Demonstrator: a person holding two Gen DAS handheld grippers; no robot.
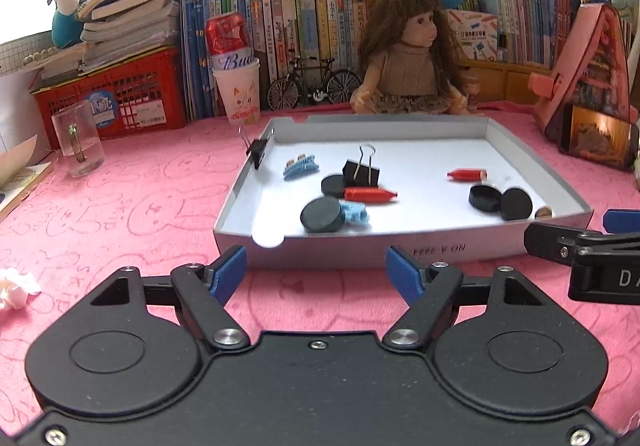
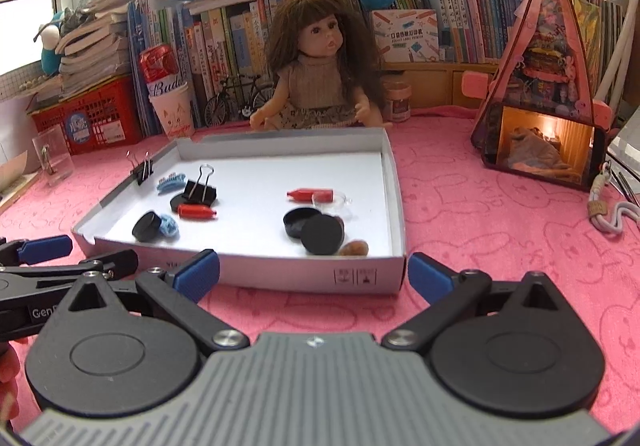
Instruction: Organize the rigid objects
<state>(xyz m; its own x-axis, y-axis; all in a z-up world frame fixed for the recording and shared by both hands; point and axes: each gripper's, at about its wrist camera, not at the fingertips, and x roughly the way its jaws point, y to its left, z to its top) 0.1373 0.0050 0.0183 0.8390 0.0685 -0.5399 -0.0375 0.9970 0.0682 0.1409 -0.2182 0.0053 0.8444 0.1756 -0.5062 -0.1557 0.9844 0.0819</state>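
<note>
A shallow white box lid [image 1: 400, 246] [image 2: 280, 274] lies on the pink cloth. Inside it are black round caps [image 1: 323, 215] [image 2: 322, 235], two red pencil-shaped pieces [image 1: 370, 194] [image 2: 196, 211], a black binder clip [image 1: 361, 171] [image 2: 199, 190] and small blue toys [image 1: 300, 167] [image 2: 169, 182]. A second binder clip [image 1: 258, 153] [image 2: 143, 171] grips the lid's left wall. My left gripper [image 1: 316, 272] stands open just before the lid's near wall, nothing between its fingers. My right gripper [image 2: 314, 276] is open too, at the lid's near right corner, empty.
A doll [image 1: 404, 62] [image 2: 316, 74] sits behind the lid. A glass mug [image 1: 78, 138], red basket [image 1: 116, 98], cup with a can [image 1: 238, 86], toy bicycle [image 1: 314, 86] and books line the back. A phone [image 2: 540, 154] leans on a pink stand at right. Crumpled tissue [image 1: 16, 288] lies left.
</note>
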